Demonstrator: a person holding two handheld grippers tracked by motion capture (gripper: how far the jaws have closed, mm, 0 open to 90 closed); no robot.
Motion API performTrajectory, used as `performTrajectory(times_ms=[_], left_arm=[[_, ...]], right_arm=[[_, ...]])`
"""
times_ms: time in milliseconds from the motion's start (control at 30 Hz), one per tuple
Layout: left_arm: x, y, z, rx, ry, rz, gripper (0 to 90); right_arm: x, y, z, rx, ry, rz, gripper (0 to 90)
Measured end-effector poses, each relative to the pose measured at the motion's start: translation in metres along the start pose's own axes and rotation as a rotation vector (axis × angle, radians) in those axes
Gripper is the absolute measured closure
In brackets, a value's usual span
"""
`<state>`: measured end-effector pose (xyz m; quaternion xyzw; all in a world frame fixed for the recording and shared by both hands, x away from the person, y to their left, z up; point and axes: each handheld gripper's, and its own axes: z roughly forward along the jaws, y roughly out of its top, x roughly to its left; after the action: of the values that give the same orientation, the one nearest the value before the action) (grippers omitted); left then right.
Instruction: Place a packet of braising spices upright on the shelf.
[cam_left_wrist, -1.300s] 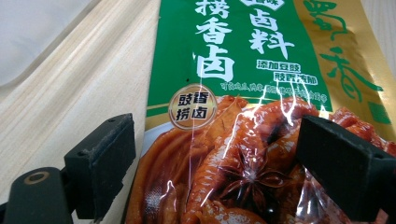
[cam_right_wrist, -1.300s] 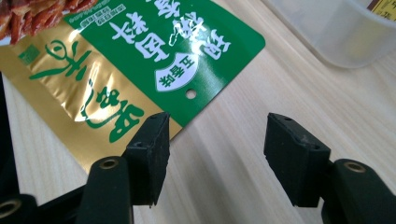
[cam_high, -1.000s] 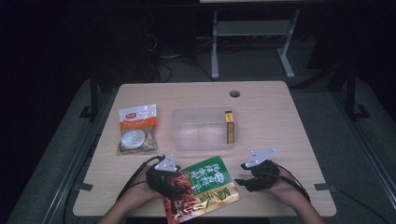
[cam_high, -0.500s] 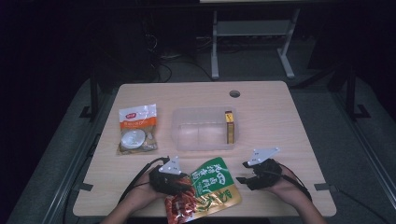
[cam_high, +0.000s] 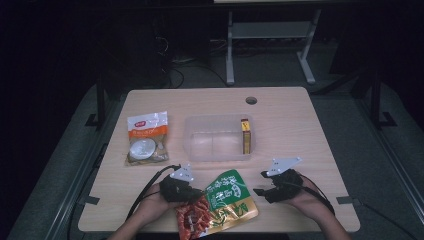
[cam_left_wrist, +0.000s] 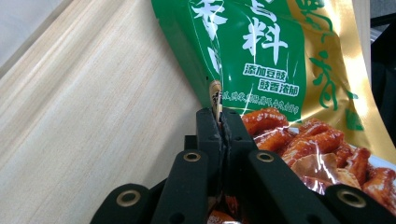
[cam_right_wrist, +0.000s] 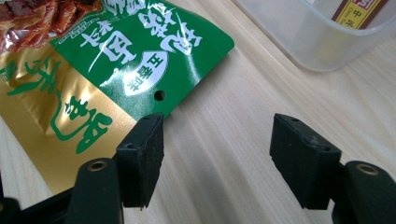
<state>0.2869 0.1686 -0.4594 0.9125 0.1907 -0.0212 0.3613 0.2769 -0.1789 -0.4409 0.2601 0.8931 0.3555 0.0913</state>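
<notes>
Two grippers are seen in the high view at the table's (cam_high: 300, 120) near edge, the snack bag (cam_high: 220, 207) lying between them. In the left gripper view, the bag's edge is pinched by the left gripper (cam_left_wrist: 220, 122), whose jaws have just closed. In the right gripper view, the right gripper (cam_right_wrist: 224, 144) is spread wide, having just opened further, with bare wood between its jaws and the bag just beside.

The table (cam_high: 300, 125) holds two snack pouches: one green and gold (cam_high: 225, 202) at lower centre, one orange and white (cam_high: 146, 137) at left. One clear plastic tub (cam_high: 217, 145) stands mid-frame, with one small yellow box (cam_high: 245, 136) inside
</notes>
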Motion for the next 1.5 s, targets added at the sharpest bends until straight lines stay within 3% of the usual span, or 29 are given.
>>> performTrajectory(times_ms=[233,367,500,700,833,900,933,967,1000,1067,1233,1333,1500], left_arm=[[0.003,-0.001,-0.009,-0.028,-0.015,-0.036,89.3],[0.008,0.000,-0.027,-0.102,0.011,-0.063,89.4],[0.009,0.001,-0.037,-0.141,0.030,-0.070,89.5],[0.010,-0.002,-0.054,-0.210,0.067,-0.088,89.6],[0.009,-0.005,-0.071,-0.300,0.101,-0.111,89.7],[0.010,-0.005,-0.075,-0.316,0.105,-0.118,89.7],[0.010,-0.006,-0.082,-0.354,0.112,-0.134,89.7],[0.010,-0.006,-0.082,-0.354,0.112,-0.134,89.7],[0.011,-0.007,-0.088,-0.395,0.111,-0.150,89.7],[0.011,-0.006,-0.092,-0.422,0.108,-0.163,89.7],[0.012,-0.006,-0.094,-0.451,0.120,-0.164,89.7],[0.011,-0.006,-0.093,-0.468,0.137,-0.168,89.7],[0.011,-0.004,-0.092,-0.497,0.154,-0.168,89.7]], right_arm=[[-0.001,0.000,-0.001,-0.024,-0.008,0.000,34.2],[0.001,0.001,-0.003,-0.054,0.003,0.003,34.2],[0.002,0.002,-0.003,-0.063,0.020,0.007,32.9],[0.001,0.003,-0.006,-0.116,0.074,0.039,30.8],[0.002,0.004,-0.008,-0.146,0.111,0.053,30.0],[0.002,0.005,-0.007,-0.152,0.123,0.056,29.5],[0.004,0.007,-0.006,-0.166,0.148,0.064,29.4],[0.004,0.007,-0.006,-0.166,0.148,0.064,29.4],[0.005,0.010,-0.004,-0.183,0.174,0.070,29.4],[0.007,0.015,-0.001,-0.199,0.187,0.066,29.7],[0.009,0.030,0.007,-0.237,0.227,0.064,31.3],[0.012,0.045,0.015,-0.287,0.284,0.070,35.4],[0.014,0.058,0.027,-0.296,0.320,0.063,42.2]])
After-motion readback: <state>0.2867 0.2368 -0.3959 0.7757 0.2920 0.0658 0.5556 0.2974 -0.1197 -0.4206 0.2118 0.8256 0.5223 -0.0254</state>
